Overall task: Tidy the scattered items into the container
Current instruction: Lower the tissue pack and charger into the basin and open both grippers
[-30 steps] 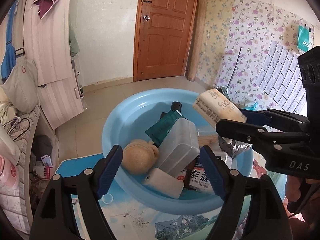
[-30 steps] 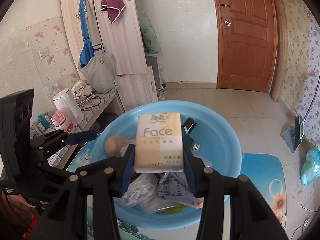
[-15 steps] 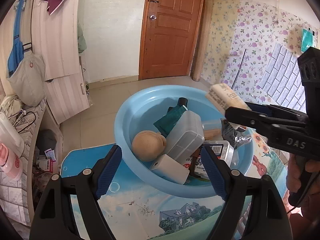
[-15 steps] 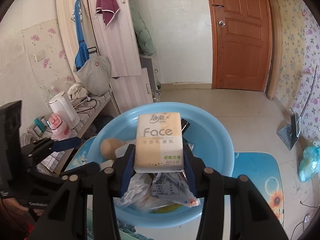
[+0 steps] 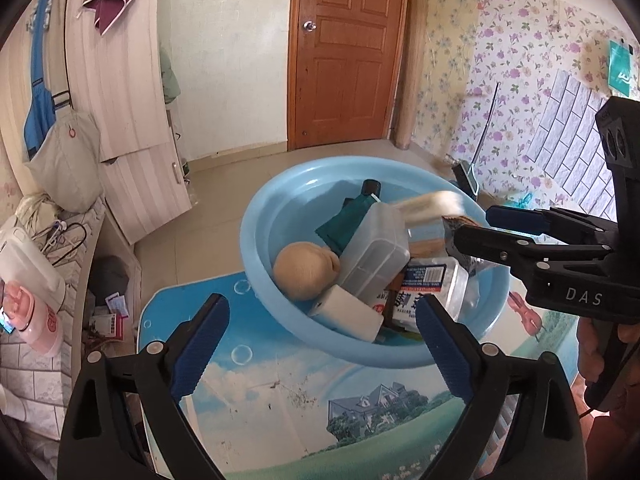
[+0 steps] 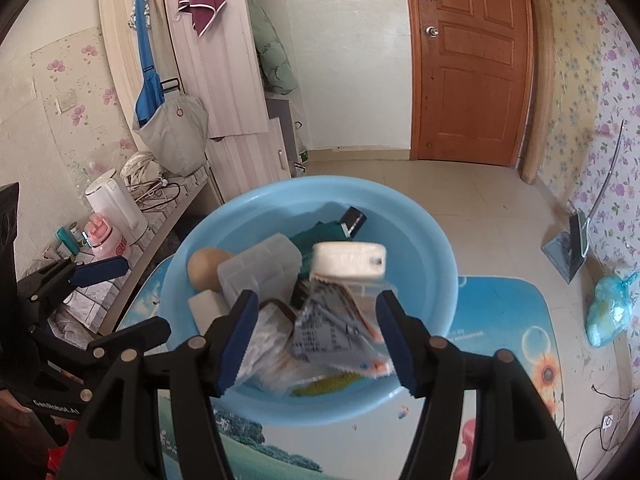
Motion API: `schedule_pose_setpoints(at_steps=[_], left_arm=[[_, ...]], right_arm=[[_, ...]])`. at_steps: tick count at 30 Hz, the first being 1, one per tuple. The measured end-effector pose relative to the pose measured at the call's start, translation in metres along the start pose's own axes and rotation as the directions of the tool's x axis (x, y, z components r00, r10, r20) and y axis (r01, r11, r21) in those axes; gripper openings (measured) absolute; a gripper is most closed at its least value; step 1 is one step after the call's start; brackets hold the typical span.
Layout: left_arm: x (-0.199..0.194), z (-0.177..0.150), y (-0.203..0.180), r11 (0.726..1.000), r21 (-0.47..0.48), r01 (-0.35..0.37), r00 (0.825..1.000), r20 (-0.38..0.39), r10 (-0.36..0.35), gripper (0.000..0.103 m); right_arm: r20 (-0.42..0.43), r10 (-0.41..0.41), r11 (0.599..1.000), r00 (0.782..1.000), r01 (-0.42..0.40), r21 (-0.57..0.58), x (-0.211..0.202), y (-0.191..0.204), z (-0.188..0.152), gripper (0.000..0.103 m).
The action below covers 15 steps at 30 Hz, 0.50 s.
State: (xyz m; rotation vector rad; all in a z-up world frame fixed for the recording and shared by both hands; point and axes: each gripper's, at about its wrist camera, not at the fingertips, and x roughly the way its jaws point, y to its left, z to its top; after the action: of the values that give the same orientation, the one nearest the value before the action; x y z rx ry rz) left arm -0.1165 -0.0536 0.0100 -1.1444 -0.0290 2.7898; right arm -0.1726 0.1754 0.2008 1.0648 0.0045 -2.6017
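The right claw (image 6: 314, 334) stands apart over the blue basin (image 6: 442, 276), the blurred tissue pack (image 6: 349, 259) dropping onto the pile inside, while the left claw (image 5: 322, 340), also apart and empty, should next seek leftovers on the surface (image 5: 280, 412).

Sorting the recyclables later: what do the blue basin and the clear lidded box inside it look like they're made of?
Blue basin: apparently moulded plastic, smooth with a soft sheen and a rolled rim. Clear lidded box: likely frosted translucent plastic, with moulded ridges and dim shapes showing through.
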Motion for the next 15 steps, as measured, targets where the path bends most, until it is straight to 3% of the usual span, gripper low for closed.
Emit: schedule_pose_setpoints(at_steps=[7, 15], left_arm=[[0.000, -0.005, -0.002, 1.000, -0.012, 0.007, 0.998, -0.056, -0.007, 0.098], [-0.018, -0.004, -0.004, 0.999, -0.015, -0.042, 0.999, -0.003, 0.042, 0.103]], right_arm=[[-0.009, -0.016, 0.999, 1.000, 0.016, 0.036, -0.008, -0.003, -0.007, 0.061], [-0.003, -0.024, 0.999, 1.000, 0.024, 0.044, -0.016, -0.001, -0.013, 0.062]])
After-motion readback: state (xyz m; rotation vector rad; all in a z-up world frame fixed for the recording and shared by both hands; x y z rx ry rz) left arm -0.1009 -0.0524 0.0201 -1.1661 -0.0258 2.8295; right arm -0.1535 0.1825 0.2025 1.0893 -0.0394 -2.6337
